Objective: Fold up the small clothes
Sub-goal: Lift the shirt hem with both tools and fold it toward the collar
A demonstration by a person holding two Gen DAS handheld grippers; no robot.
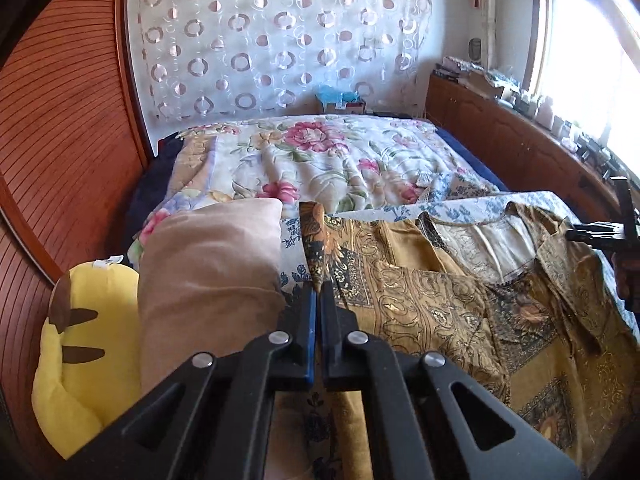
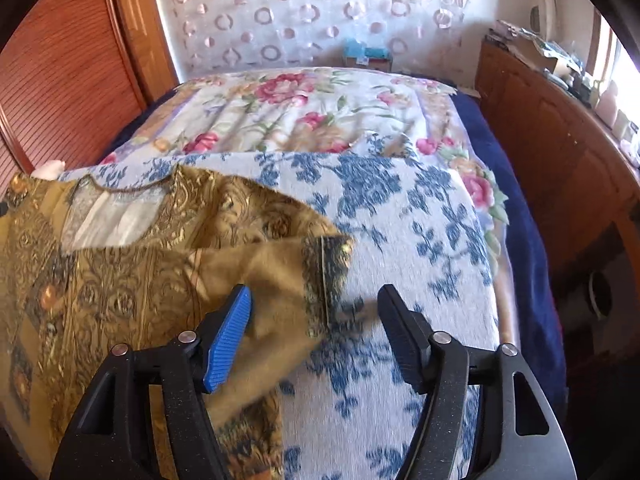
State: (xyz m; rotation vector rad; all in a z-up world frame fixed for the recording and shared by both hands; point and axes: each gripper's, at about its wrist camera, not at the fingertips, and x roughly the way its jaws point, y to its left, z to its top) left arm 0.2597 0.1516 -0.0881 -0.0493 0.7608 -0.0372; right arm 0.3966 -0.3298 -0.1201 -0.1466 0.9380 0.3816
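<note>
Left wrist view: a gold and brown patterned blouse [image 1: 460,300] lies spread across the centre and right of the frame, on a blue-flowered cloth [image 1: 472,204]. At lower centre the left gripper [image 1: 318,286] has its jaws pressed together on a pointed corner of the blouse, probably a sleeve end, lifted so it stands up above the fingertips. A tan pillow [image 1: 208,272] sits just left of the gripper, a yellow plush toy [image 1: 84,344] at lower left. The other tool shows dark at the right edge. Right wrist view: the blouse fills the left half of the frame, its dark-banded sleeve cuff [image 2: 328,268] at centre. The right gripper [image 2: 314,300] at the bottom is wide open, holding nothing; its blue-padded finger lies over the sleeve fabric, though contact is unclear, and the cuff sits between the jaws. The step appears to be folding the sleeves inward; next, this gripper would need to close on the cuff.
</note>
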